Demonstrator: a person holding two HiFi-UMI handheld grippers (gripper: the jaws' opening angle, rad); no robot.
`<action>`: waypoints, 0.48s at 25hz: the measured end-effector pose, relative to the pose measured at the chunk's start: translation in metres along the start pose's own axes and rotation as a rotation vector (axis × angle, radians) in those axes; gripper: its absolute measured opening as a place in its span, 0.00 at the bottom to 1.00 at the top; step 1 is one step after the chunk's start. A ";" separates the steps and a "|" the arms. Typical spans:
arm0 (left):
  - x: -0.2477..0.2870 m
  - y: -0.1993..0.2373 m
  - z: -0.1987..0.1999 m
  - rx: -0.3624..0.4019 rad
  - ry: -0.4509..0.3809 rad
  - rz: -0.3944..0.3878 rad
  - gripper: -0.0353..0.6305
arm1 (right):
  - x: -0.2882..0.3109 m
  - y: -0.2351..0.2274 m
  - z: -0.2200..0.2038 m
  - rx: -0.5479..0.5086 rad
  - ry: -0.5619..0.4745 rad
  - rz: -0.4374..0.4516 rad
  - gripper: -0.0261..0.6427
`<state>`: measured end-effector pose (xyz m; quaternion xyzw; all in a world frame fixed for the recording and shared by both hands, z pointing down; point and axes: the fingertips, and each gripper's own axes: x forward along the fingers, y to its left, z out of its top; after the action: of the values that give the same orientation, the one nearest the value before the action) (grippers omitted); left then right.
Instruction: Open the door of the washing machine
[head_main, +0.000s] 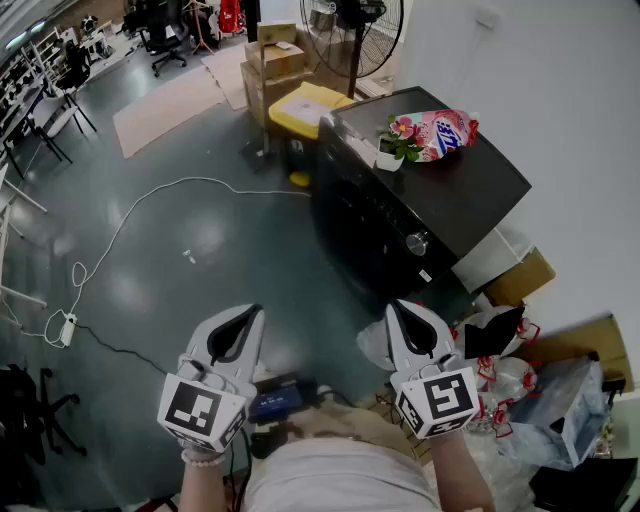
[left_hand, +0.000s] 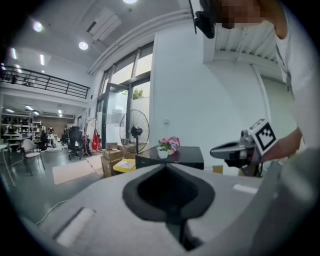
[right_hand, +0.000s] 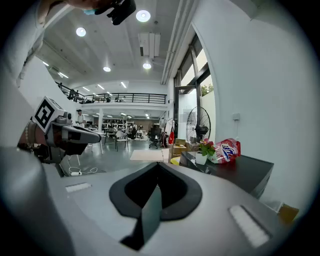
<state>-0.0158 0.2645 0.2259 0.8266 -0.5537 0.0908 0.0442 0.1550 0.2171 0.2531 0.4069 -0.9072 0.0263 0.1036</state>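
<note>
The washing machine (head_main: 470, 190) stands against the white wall (head_main: 560, 90), ahead and to my right, well apart from both claws. Its dark front, carrying the door (head_main: 350, 218), faces the open floor (head_main: 200, 230) toward the head view's left. The long side of its top runs from upper left to lower right. A potted flower (head_main: 392, 148) and a detergent bag (head_main: 445, 133) sit on top.

My left claw (head_main: 256, 312) and right claw (head_main: 393, 306) are both pressed together with nothing between them.

I expect the door to be rigid, hinged and latched, so it should need a firm pull at its rim. I can't make out a handle from here.
</note>
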 end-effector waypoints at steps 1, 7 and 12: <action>0.000 0.000 0.000 -0.001 0.001 0.000 0.04 | -0.001 0.000 0.000 0.001 0.000 0.000 0.04; -0.002 -0.002 0.001 0.000 -0.001 -0.002 0.04 | -0.003 0.003 0.001 -0.001 -0.001 -0.001 0.04; -0.006 -0.001 0.001 0.001 -0.008 0.004 0.04 | -0.003 0.006 0.003 0.009 -0.004 0.009 0.04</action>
<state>-0.0164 0.2699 0.2237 0.8260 -0.5553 0.0881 0.0413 0.1525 0.2229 0.2498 0.4035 -0.9090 0.0299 0.0999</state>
